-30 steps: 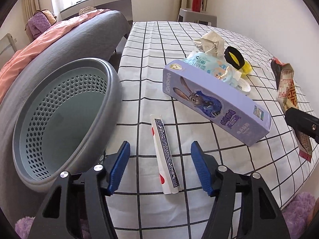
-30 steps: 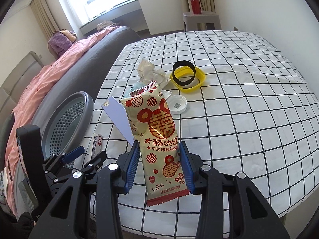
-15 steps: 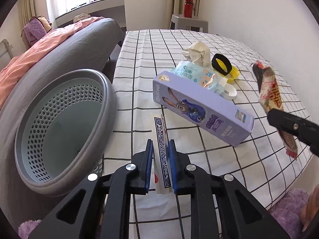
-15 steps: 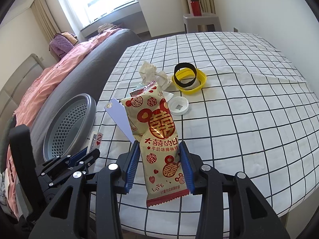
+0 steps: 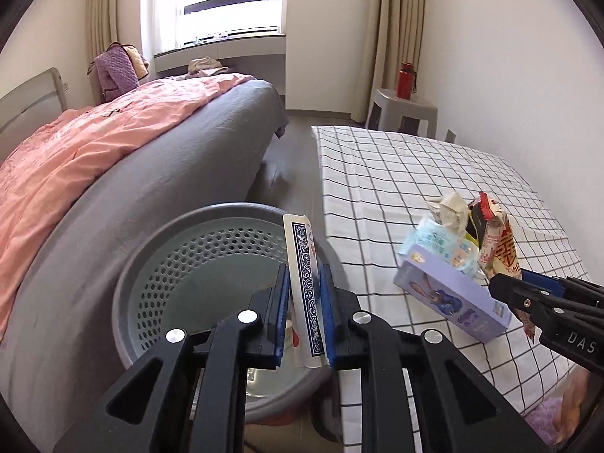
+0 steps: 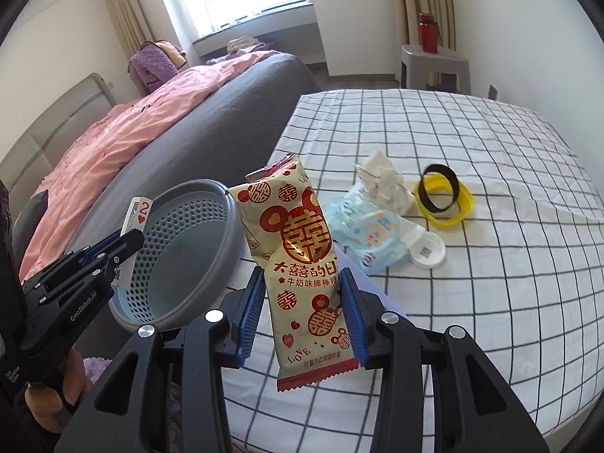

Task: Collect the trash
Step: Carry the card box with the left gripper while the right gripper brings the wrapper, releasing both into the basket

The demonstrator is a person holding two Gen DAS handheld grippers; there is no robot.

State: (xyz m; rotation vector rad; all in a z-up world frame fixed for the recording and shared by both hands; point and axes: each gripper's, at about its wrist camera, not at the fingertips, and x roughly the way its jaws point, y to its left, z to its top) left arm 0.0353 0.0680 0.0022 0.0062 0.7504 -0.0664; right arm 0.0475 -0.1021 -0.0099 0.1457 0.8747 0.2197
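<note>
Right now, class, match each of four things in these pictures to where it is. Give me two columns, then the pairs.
1 playing card
2 candy wrapper
3 purple box
4 red bottle

A on the grey stool
B lying on the checked cloth
C in the left gripper, over the basket
D in the right gripper

Pairs: 1-C, 2-D, 3-B, 4-A

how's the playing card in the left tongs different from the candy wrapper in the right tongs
The playing card is flat and stiff with a blue patterned back; the candy wrapper is a crinkled cream and red pouch. The card is narrow, so the left tongs stand nearly shut, while the right tongs stand wider around the wrapper. The card hangs over the grey basket; the wrapper is beside it. Both are gripped upright, off the checked cloth.
</note>
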